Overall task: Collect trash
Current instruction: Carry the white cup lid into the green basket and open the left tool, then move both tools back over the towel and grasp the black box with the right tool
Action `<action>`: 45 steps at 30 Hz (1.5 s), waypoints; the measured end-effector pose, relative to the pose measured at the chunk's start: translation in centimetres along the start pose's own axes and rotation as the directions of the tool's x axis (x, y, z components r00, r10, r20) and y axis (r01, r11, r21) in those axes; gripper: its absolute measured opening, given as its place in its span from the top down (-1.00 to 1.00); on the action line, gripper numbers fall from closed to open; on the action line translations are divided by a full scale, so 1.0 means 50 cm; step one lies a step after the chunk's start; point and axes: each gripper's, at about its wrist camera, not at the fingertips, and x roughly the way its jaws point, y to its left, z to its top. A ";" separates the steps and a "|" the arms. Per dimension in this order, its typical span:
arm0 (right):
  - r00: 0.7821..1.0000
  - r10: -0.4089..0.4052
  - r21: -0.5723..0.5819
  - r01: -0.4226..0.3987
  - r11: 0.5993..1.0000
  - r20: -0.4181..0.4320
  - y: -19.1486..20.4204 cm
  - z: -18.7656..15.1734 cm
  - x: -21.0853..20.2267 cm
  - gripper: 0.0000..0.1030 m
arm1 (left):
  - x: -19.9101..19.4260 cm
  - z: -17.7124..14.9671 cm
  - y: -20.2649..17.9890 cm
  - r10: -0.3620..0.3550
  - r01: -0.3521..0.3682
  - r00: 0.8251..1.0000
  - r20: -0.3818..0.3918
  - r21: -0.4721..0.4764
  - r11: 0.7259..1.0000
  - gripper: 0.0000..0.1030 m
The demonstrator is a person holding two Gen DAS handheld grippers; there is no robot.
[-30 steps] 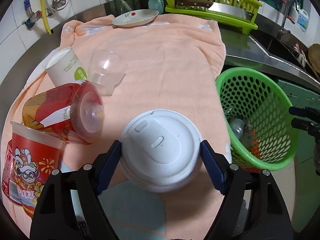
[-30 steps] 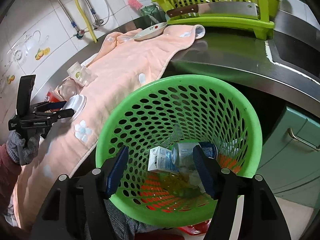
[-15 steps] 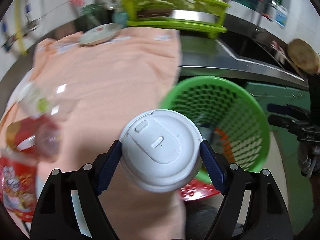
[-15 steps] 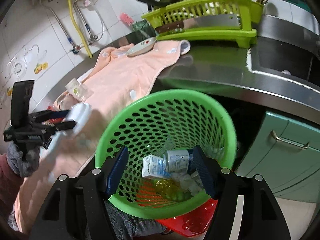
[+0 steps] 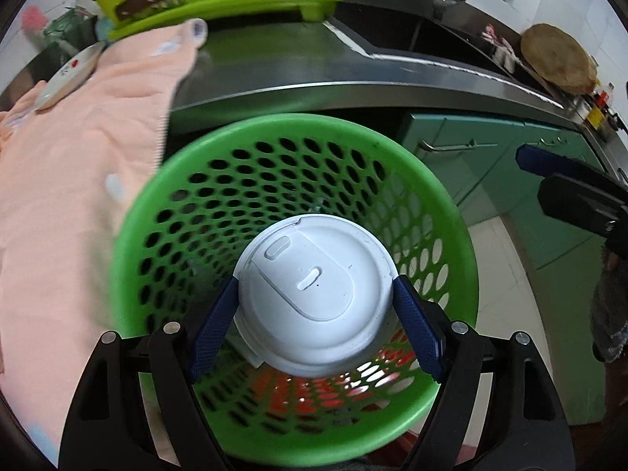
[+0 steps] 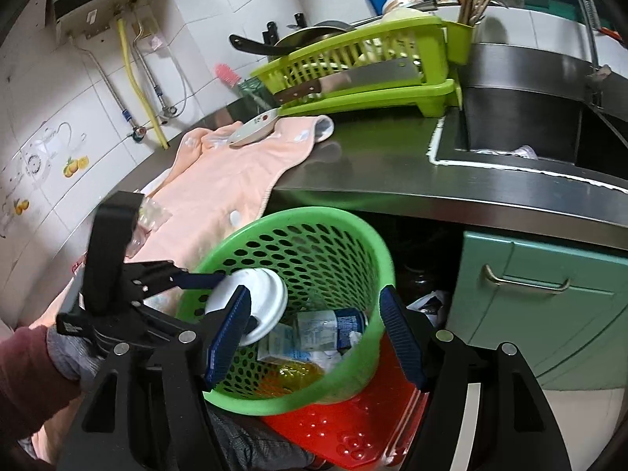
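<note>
Cup (image 5: 314, 298) with its white lid is clamped in the left gripper (image 5: 314, 329) fingers, hanging right over the green basket (image 5: 129, 243), so only the drop is left; a carton and can (image 6: 345, 322) already sit inside; right gripper (image 6: 314, 337) fingers open, empty.

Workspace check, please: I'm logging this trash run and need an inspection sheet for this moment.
Surface: steel counter, partly under a peach towel.
Job's things: white lidded cup held over the green basket; a can and a carton lie inside.
Clutter: plate, dish rack with cleaver.
Grippers: left gripper shut on the cup; right gripper open, straddling the basket's near rim.
Cables: wall hoses only.
Surroundings: sink, teal cabinets, red stool.
</note>
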 end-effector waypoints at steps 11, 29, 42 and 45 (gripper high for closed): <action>0.999 -0.021 0.016 0.021 1.000 0.027 -0.028 -0.005 -0.035 -0.29 | 0.046 0.018 -0.041 -0.022 0.021 0.999 -0.031 -0.003 1.000 -0.54; 0.998 0.037 -0.058 -0.035 0.998 0.050 0.057 0.016 -0.049 -0.36 | -0.099 -0.026 0.011 0.053 -0.045 0.995 0.085 -0.090 0.995 -0.66; 0.986 0.168 -0.193 -0.169 0.967 -0.019 0.236 0.030 0.005 -0.36 | -0.295 -0.179 0.156 0.241 -0.193 0.959 0.147 -0.282 0.940 -0.66; 0.978 0.202 -0.227 -0.209 0.951 -0.051 0.287 0.028 0.033 -0.36 | -0.338 -0.230 0.197 0.291 -0.230 0.946 0.143 -0.336 0.913 -0.66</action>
